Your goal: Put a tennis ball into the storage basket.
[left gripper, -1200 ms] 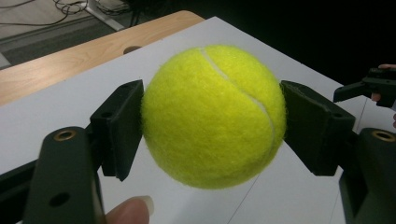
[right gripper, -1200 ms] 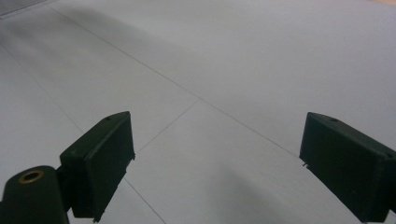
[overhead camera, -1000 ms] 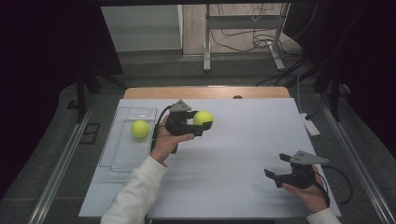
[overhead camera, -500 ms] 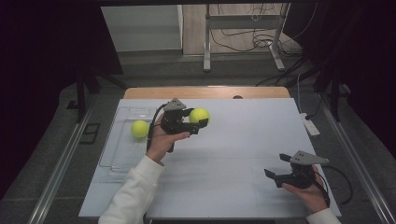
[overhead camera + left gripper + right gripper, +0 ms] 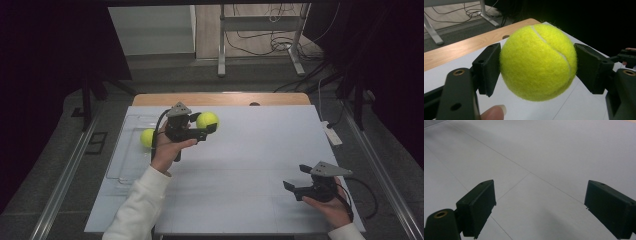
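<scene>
A yellow tennis ball (image 5: 207,119) is held above the white table, near its far left middle, with my left gripper (image 5: 210,126) shut on it. In the left gripper view the ball (image 5: 534,50) is pressed between both black pads (image 5: 487,67), and a fingertip shows below it. A second tennis ball (image 5: 146,137) lies in the clear tray (image 5: 120,167) at the table's left, just behind the left hand. My right gripper (image 5: 296,178) rests low near the front right corner. Its jaws stand wide apart over the bare white surface (image 5: 540,210) with nothing between them.
The white sheet (image 5: 250,160) covers most of the table, with a wooden strip (image 5: 220,99) at the far edge. A small white device (image 5: 331,135) with a cable lies at the right edge. Metal table legs and loose cables are on the floor beyond.
The left gripper has drifted slightly left and toward the far side with the ball still in it. The right gripper has not moved.
</scene>
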A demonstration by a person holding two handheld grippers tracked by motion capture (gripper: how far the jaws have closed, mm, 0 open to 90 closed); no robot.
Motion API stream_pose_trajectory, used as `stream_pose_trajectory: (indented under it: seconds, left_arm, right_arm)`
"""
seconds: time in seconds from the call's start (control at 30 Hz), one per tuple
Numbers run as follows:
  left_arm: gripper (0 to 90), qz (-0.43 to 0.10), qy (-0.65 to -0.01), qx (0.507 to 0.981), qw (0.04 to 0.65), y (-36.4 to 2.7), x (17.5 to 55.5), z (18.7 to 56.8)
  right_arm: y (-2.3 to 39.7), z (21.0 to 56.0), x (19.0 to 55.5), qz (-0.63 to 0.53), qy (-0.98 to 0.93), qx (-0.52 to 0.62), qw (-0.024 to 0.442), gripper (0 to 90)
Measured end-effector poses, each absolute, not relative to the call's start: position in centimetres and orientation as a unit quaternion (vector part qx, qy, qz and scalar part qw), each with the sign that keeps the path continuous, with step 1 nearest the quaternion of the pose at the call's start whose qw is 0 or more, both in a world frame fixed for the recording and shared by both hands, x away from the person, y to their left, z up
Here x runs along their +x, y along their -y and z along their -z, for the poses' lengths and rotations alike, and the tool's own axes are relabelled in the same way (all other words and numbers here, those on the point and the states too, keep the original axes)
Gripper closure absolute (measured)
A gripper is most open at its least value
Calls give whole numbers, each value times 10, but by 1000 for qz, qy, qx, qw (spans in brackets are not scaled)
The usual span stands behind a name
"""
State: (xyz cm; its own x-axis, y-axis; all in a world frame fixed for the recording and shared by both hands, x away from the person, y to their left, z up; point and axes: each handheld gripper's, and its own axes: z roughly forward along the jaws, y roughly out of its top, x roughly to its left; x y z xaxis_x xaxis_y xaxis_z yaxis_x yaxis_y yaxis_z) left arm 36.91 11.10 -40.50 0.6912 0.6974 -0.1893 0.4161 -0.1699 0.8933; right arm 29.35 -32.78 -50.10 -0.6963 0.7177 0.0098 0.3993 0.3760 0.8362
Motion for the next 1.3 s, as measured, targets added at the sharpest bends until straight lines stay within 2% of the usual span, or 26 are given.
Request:
stream_pose_trajectory:
  seconds: [1.3]
  left_arm:
    - [269,-154,-390,743,522,-142,354,401]
  right_arm:
    - [328,500,293,-442,-808,346,182,104]
